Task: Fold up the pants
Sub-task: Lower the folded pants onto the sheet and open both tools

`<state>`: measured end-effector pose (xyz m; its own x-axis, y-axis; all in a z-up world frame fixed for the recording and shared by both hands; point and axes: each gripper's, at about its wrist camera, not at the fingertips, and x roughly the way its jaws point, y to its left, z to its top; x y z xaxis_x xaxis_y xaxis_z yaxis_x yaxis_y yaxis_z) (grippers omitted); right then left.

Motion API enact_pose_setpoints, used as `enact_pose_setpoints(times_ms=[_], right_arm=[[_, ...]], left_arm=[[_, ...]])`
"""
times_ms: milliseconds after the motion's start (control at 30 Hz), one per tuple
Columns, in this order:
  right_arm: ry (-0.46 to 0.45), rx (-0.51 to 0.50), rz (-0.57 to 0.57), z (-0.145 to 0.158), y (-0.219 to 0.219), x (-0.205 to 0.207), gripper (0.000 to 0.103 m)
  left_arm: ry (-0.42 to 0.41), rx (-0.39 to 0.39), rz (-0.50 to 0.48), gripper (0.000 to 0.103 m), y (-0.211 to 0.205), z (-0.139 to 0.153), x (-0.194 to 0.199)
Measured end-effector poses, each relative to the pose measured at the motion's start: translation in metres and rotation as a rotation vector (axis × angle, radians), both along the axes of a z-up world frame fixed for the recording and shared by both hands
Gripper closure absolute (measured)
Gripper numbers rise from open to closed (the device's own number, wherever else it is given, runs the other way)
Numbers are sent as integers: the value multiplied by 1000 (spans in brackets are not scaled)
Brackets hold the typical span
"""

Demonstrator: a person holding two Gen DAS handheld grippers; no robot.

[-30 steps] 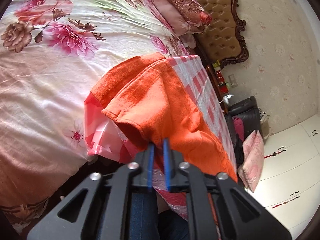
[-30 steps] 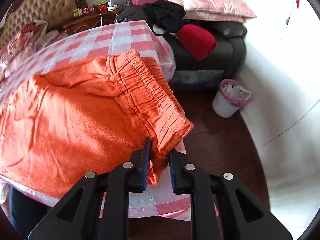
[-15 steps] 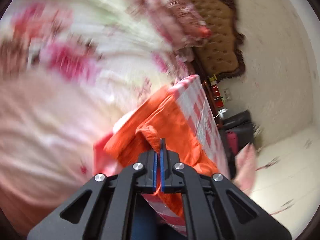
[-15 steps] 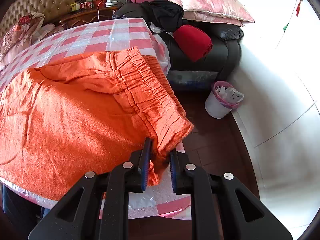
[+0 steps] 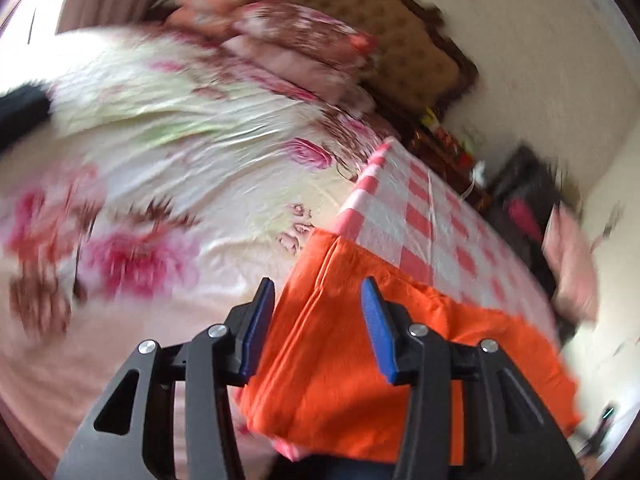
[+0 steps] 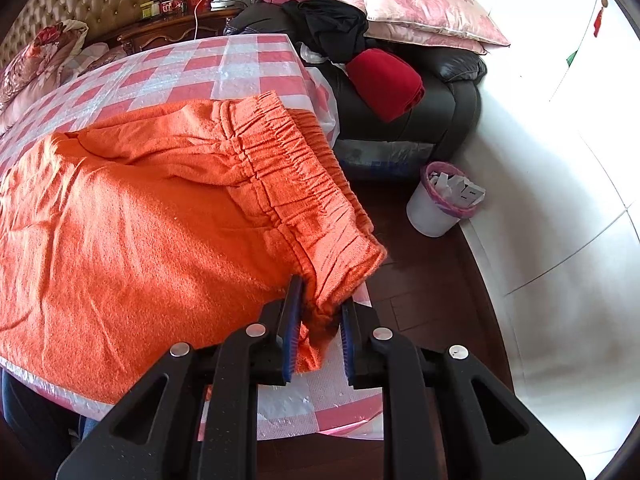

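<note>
Orange pants [image 6: 160, 220] lie spread on a table under a red-and-white checked cloth [image 6: 224, 68]. My right gripper [image 6: 322, 296] is shut on the near corner of the elastic waistband, at the table's front edge. In the blurred left wrist view the other end of the pants [image 5: 340, 360] lies folded on the checked cloth [image 5: 420, 216]. My left gripper [image 5: 316, 286] hovers just above it. Its jaws are opening, and the blue pads stand apart without pressing the cloth seen between them.
A bed with a floral cover [image 5: 180, 140] and tufted headboard [image 5: 380, 32] runs beside the table. A dark armchair [image 6: 440, 92] piled with clothes and a pink pillow stands past the table's far corner. A white bin [image 6: 440, 204] sits on the wooden floor.
The left gripper, earlier pinched on the pant leg end, has let go and its jaws now stand apart above the folded fabric; its view rolled and rose. The right gripper kept its hold and place.
</note>
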<state>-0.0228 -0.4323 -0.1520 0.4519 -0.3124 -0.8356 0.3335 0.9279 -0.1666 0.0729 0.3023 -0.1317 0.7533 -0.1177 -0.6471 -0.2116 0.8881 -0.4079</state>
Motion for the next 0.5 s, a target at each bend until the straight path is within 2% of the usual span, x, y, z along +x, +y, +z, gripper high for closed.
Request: enact_pose_setpoints(times_ms=[67,100,167,267,300,367,433,500], right_arm=[[-1,0,-2,0,0,-1,87],[0,-2,-2,0,0,-1,87],[5,-7,-4,0,1,0,87],[14,-13,-9,0,2,2,86],[17,-16,-9,0,3,2,86],[21,-22,-10,0,3,3,86],[26,-27,-13,0,4,4,86],[30,-30,-14,0,5,6,86]], left_arm=[[43,117,-105,58,-17,-2,34],[65,151,-150,58,-24,-7,46],[111,210,-205,58,-35,-19,69],[146,240,-246,61,-39,-31,88],[161,266,-260,69,-42,-35,94],[175,318,-282,74,-47,-39,99],[176,352,-295,95,-48,-36,101],[167,413,-284,96,-53,-27,100]])
